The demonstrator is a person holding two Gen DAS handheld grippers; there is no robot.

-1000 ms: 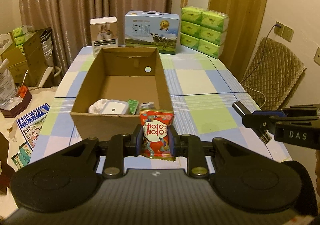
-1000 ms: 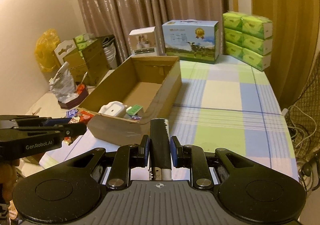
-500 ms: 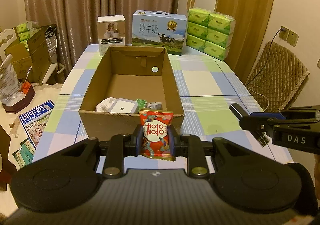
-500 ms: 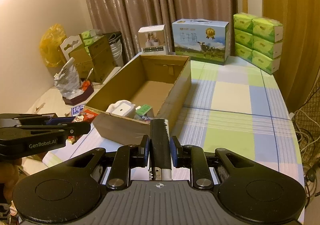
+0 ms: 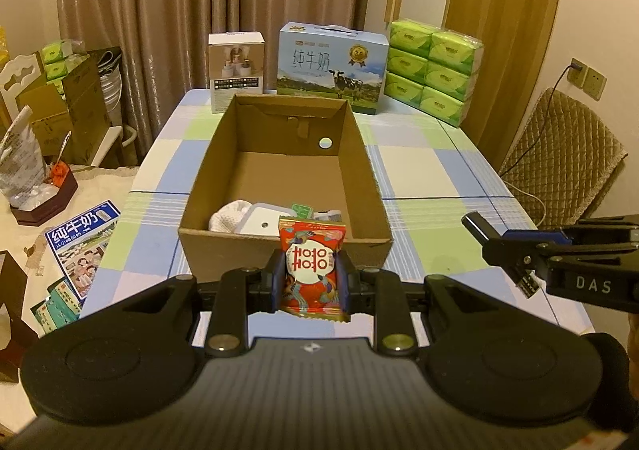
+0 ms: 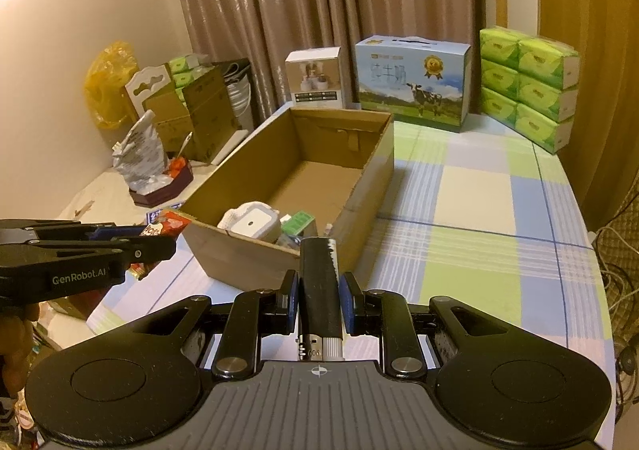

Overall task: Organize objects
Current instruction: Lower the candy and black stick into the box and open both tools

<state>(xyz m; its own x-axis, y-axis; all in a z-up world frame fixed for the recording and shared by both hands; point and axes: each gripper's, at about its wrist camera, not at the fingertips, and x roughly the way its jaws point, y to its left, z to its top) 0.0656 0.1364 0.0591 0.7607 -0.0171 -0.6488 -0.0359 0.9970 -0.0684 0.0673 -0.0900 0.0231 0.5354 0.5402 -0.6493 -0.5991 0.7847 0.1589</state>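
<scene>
I have the left claw (image 5: 311,276) closed on a red snack packet (image 5: 312,266), pinched across its middle at the lower centre of the frame, just short of the near wall of the cardboard box (image 5: 279,246). The packet looks light and crinkly, a soft foil wrap that could slip or crush, so I judge a mid-body pinch on the flat faces is the right hold. My right claw (image 6: 319,302) is clamped on a black lighter (image 6: 319,286), held along its length at the bottom centre of that view. It seems stiff, light and smooth-sided, so I would keep the grip firm. The box sits on the checked bench (image 5: 419,170), with a white case (image 5: 261,220) and small bits already inside near its front wall.
</scene>
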